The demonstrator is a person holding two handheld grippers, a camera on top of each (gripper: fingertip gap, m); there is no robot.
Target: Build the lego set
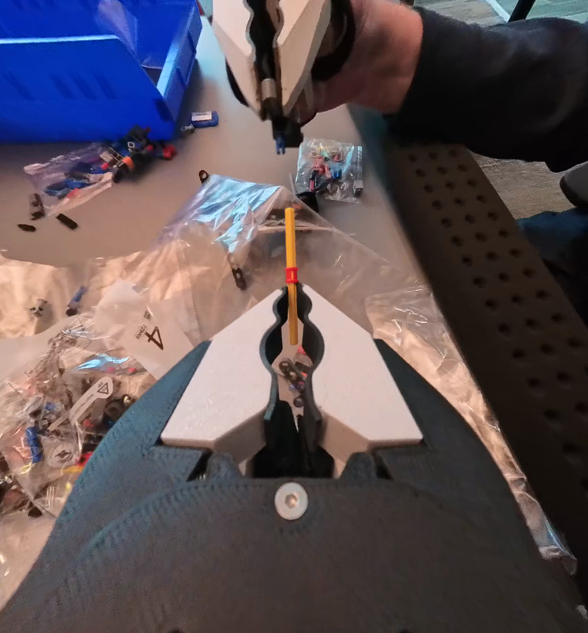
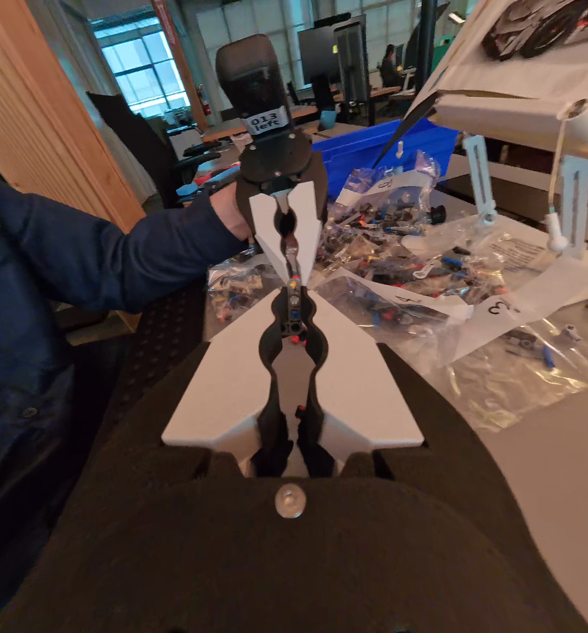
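Plastic bags (image 1: 63, 411) of loose pieces, left tongs (image 1: 291, 291) gripping yellow axle (image 1: 290, 246), right tongs (image 2: 294, 291) gripping black beam (image 2: 294, 310).

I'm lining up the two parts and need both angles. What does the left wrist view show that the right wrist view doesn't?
Left wrist view only: the full yellow rod with its red collar, held in the left gripper.
Right wrist view only: the holes along the black beam in the right gripper, and the instruction stand.
Both: both grippers shut, the parts bags, the blue bin.
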